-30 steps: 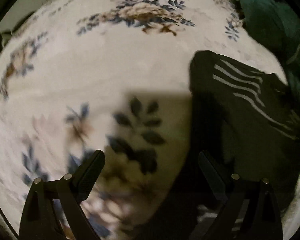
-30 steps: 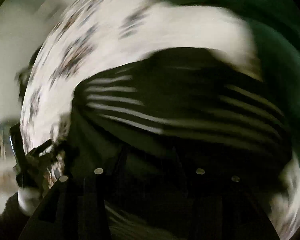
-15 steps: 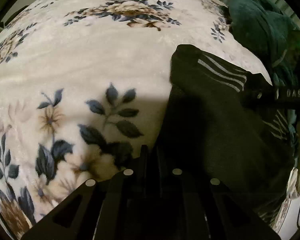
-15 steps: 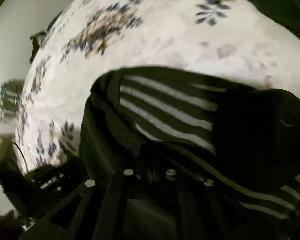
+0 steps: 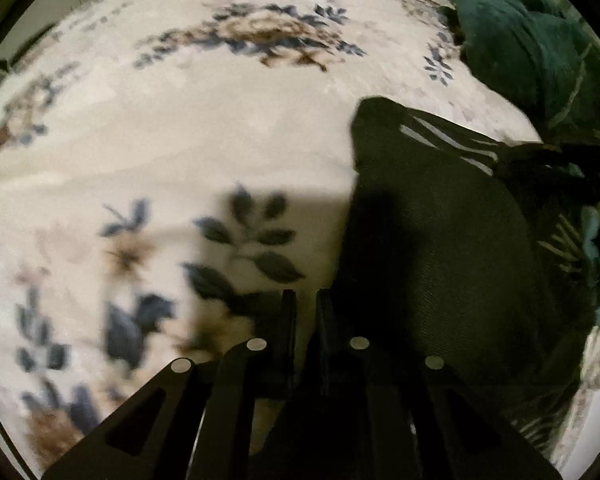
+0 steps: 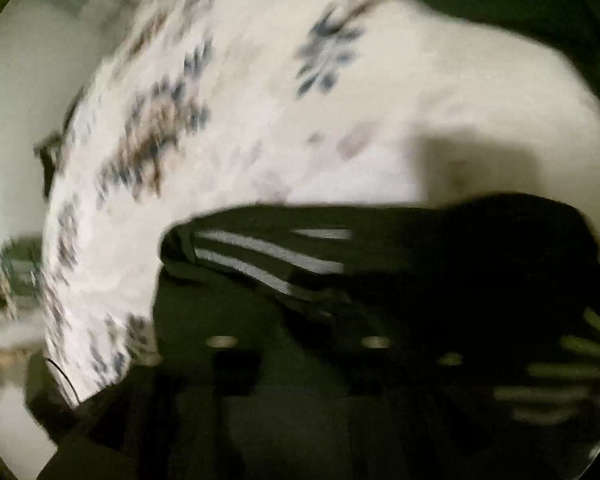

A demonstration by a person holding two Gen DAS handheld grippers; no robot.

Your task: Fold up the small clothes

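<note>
A black garment with white stripes [image 5: 440,240] lies on a white floral bedspread [image 5: 220,152], at the right of the left wrist view. My left gripper [image 5: 305,300] sits at the garment's left edge with its jaws nearly together; whether cloth is between them is hidden. In the blurred right wrist view the same garment [image 6: 340,248] fills the lower half, with a striped fold on top. My right gripper [image 6: 300,344] sits low over the dark cloth, and blur hides how its jaws stand. The right gripper also shows in the left wrist view [image 5: 548,160], at the garment's far striped edge.
A dark green garment [image 5: 520,40] is heaped at the far right of the bed. The bedspread [image 6: 260,140] stretches away to the left and far side. A pale wall [image 6: 16,100] lies beyond the bed's left edge.
My left gripper went from wide open to nearly shut at the garment's left edge. The striped part has been folded over the black cloth. The right wrist view keeps swinging and is blurred.
</note>
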